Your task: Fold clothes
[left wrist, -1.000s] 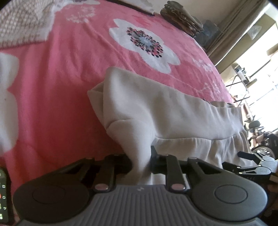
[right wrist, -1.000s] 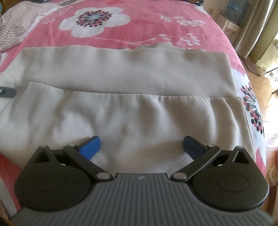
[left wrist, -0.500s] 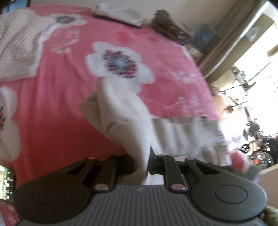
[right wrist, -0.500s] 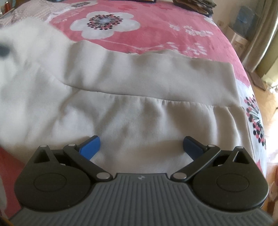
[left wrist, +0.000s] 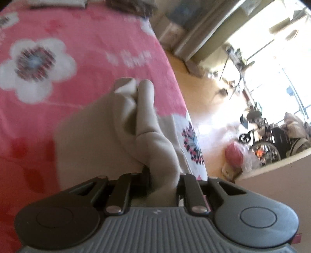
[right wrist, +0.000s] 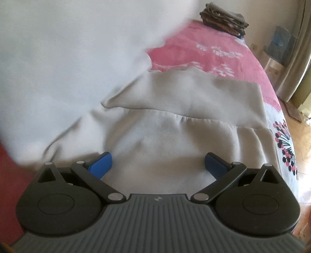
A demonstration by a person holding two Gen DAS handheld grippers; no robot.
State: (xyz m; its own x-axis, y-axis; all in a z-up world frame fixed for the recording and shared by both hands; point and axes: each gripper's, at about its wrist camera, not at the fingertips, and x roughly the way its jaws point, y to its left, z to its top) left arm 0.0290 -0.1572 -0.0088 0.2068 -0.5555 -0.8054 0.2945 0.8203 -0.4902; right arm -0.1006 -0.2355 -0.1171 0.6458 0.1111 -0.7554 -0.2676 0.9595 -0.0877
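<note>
Left wrist: left gripper [left wrist: 163, 175] clamps lifted beige garment [left wrist: 147, 136]; right gripper [right wrist: 157, 165] agape.

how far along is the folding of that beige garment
Early. Done: a pile of folded clothes sits at the far end of the bed. In hand: the left gripper pinches the beige garment, lifting one side. Left: laying it flat; the right gripper is open.

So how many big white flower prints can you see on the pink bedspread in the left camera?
1 whole white flower print sits at upper left of the pink bedspread. Another is cut off at the top left edge, and the beige garment may hide more.
</note>
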